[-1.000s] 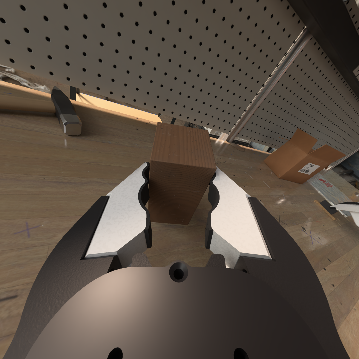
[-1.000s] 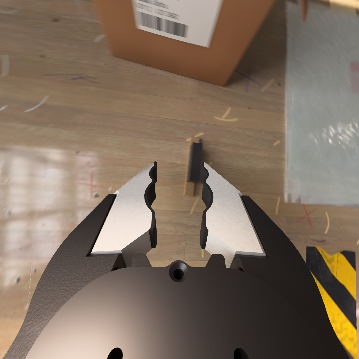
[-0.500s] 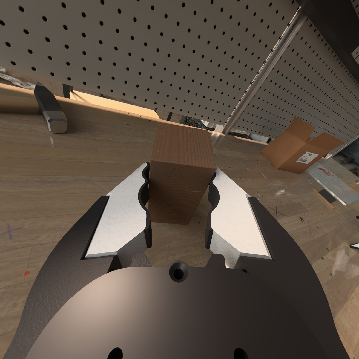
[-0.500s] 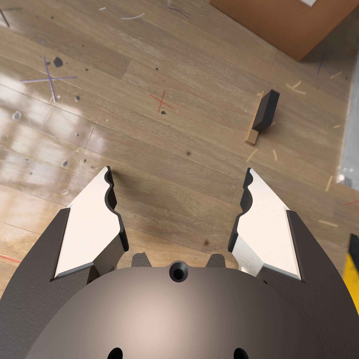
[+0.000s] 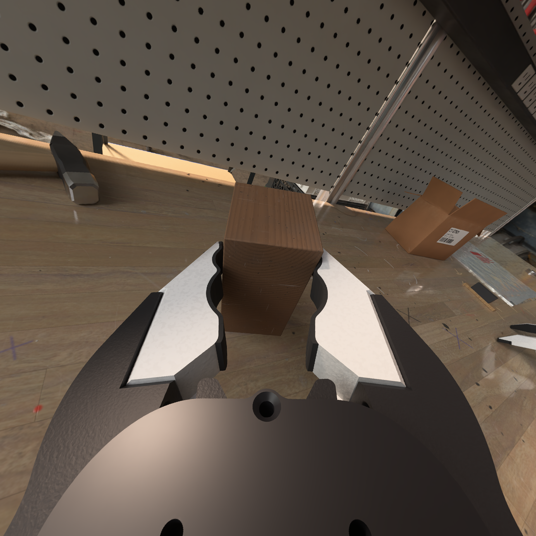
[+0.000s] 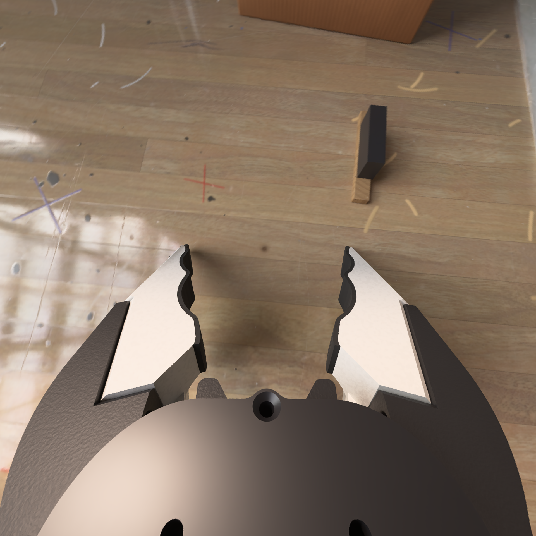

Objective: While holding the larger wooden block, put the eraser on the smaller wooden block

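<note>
Left wrist view: the larger wooden block (image 5: 271, 258) is seen clamped between the jaws of the left gripper (image 5: 268, 255), its lower end appearing clear of the wooden bench (image 5: 116, 275), so the holding part of the task is judged to be in hand. In the right wrist view, the right gripper (image 6: 266, 251) is shown with its jaws spread wide and nothing between them, hanging above bare boards. The eraser (image 6: 372, 142), a dark slab, is seen lying on the smaller wooden block (image 6: 361, 191), a thin pale strip, far and to the right of the fingertips; one side of the eraser seems to overhang toward the bench, so whether it rests wholly on the strip cannot be told. The placement is judged done or nearly done, with only the hold on the larger block left to be kept. A cardboard box (image 6: 333, 17) stands farther off, a pale sheet (image 6: 529, 72) lies along the right edge, and a hammer head (image 5: 74, 171) lies far left beneath the pegboard (image 5: 232, 87). Nothing is seen standing in the way.
</note>
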Controlling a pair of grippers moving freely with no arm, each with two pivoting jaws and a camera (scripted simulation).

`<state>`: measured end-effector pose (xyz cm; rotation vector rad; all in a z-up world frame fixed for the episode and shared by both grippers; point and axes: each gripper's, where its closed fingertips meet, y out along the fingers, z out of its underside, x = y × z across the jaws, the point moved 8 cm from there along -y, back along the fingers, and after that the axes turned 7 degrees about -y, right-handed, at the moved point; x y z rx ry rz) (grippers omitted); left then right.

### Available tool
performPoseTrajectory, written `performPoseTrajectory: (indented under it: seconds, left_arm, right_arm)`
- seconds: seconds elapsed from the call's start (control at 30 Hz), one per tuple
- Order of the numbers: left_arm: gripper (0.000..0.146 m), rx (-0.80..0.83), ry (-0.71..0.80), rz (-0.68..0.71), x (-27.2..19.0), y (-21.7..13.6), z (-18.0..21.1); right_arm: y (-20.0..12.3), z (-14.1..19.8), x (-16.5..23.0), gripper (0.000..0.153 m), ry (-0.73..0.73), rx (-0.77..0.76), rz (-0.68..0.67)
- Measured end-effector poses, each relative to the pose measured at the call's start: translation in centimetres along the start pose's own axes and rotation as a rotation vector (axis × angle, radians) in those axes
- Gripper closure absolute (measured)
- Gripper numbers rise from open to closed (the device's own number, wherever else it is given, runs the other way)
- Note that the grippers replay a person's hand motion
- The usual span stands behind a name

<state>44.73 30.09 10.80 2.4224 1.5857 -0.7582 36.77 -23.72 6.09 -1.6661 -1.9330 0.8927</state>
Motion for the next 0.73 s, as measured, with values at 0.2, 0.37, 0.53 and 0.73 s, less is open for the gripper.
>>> performPoseTrajectory:
  seconds: [0.2, 0.37, 0.53, 0.73]
  left_arm:
    - [0.086, -0.006, -0.004, -0.001, 0.0, -0.1, -0.1]
    - [0.086, -0.007, 0.002, -0.006, 0.0, -0.2, -0.1]
    - [0.086, -0.011, -0.006, -0.006, 0.1, -0.2, -0.1]
    - [0.086, -0.001, 0.003, -0.001, -0.2, 0.0, 0.1]
  right_arm:
    - [0.9, -0.7, -0.8, 0.051, 0.124, -0.038, 0.101]
    - [1.5, -1.4, -0.9, 0.051, 0.181, -0.052, 0.12]
    - [0.2, -1.3, -0.7, 0.046, 0.134, -0.056, 0.135]
    - [-0.8, 0.4, -0.8, 0.048, 0.177, -0.017, 0.096]
